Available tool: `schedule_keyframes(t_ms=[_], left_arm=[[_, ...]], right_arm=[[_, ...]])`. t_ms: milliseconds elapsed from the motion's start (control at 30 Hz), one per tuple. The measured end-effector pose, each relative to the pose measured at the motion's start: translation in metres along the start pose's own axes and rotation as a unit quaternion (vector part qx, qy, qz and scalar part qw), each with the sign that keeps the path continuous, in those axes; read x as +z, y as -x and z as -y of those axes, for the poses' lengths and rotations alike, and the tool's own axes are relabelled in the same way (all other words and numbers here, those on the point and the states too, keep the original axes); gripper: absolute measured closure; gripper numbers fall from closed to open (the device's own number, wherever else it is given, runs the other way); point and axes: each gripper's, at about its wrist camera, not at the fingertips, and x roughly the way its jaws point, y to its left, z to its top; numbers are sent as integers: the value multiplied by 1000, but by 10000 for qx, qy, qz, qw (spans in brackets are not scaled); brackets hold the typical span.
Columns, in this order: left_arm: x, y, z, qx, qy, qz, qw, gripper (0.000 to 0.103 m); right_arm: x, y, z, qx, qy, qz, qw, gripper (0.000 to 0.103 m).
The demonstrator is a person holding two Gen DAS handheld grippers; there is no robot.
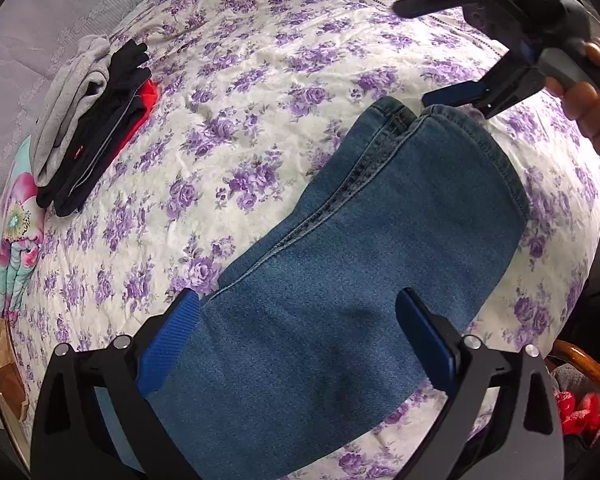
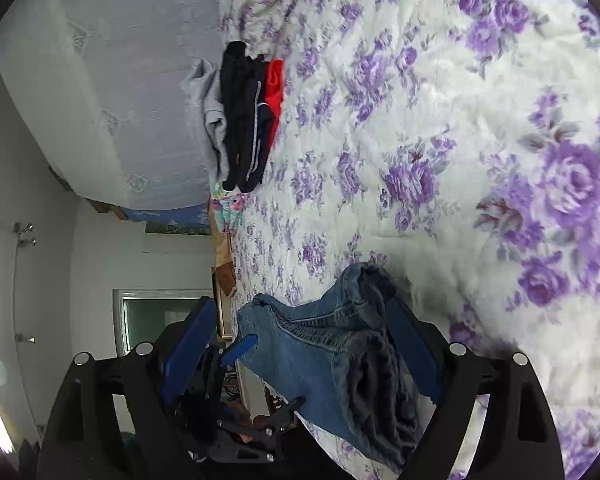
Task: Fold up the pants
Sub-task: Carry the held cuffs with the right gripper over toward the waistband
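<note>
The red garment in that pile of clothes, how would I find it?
Start at the flowered bedspread and look to the stack of folded clothes near its edge, far from the jeans. The red garment lies at the bottom, under dark and grey pieces; it is the only bright one.

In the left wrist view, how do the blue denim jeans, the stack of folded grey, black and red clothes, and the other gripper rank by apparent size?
1. Blue denim jeans, though nearest the camera.
2. Stack of folded grey, black and red clothes.
3. Right gripper, looks similar; ranking unsure.
</note>
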Motion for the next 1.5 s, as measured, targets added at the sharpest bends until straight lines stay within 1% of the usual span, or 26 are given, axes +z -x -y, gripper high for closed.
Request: schedule_keyframes(t_ms=[33,67,167,233,367,433,500,533,567,600,633,733,900,1000,1067,1133,1167,1200,1233,1267,1300,1333,1367,1400,1433,1500], left_arm=[[1,2,-1,27,-23,38,10000,7],[2,3,-3,36,-30,68,10000,7],[5,2,-8,31,60,51,10000,7],[6,2,-11,27,124,32,9999,7],[6,5,-14,93,170,64,9998,7],[4,5,-17,114,213,39,9997,7],[0,3,-21,149,297,-15,9994,7],[-3,2,-24,158,358,-67,9992,7],[-5,0,-26,154,405,-111,9990,7],[-7,-2,-28,154,454,-140,9988,7],[-9,-3,-29,165,493,-164,9985,7],[-13,-5,-31,211,546,-221,9980,7],[-15,4,-41,276,744,-125,9968,7],[-17,12,-50,353,917,-37,9952,7],[-20,17,-56,408,1028,16,9939,7],[-24,22,-62,420,1140,53,9926,7],[-27,23,-65,424,1203,62,9918,7],[-29,23,-67,423,1260,44,9911,7],[-32,22,-68,427,1300,3,9906,7],[-34,19,-69,442,1336,-55,9900,7],[-36,17,-70,450,1367,-107,9895,7],[-38,15,-70,434,1390,-142,9892,7],[-39,14,-70,414,1393,-156,9893,7],[-39,13,-68,406,1379,-162,9895,7],[-39,12,-66,399,1348,-165,9899,7],[-36,12,-62,379,1261,-169,9912,7]], right_arm=[[-8,8,-5,58,263,-56,9996,14],[-16,12,-11,-36,606,-139,9981,13],[-37,14,-25,-764,1507,-337,9850,13],[-41,7,-27,-963,1794,-374,9783,13],[-31,-11,-23,-964,2100,-484,9717,13],[-25,-24,-16,-1004,2126,-678,9696,15],[-20,-32,-8,-926,2076,-819,9704,31],[-19,-32,-5,-850,2117,-833,9701,49],[-19,-30,-4,-844,2164,-753,9697,61],[-17,-28,-2,-780,2195,-695,9700,67],[-16,-26,-1,-730,2227,-623,9702,80],[-24,-24,-10,-934,2487,-670,9618,83],[-37,-13,-61,-1010,3158,-737,9406,85],[-24,-17,-81,-1002,3272,-732,9368,85],[-19,-21,-84,-1118,3260,-942,9340,85],[-23,-32,-70,-2040,3280,-1313,9130,84],[-26,-38,-56,-2415,3182,-1534,9038,84],[-32,-42,-44,-2638,3129,-1615,8980,84],[-35,-42,-35,-2711,3048,-1602,8989,83],[-36,-39,-31,-2731,2948,-1434,9044,74],[-37,-33,-31,-2677,2869,-1266,9110,72],[-38,-27,-34,-2461,2838,-1172,9193,72],[-41,-19,-39,-2189,2842,-1027,9278,67],[-43,-14,-44,-1965,2835,-910,9342,61],[-44,-12,-48,-1760,2796,-888,9397,49],[-41,-17,-49,-1753,2715,-878,9423,45]])
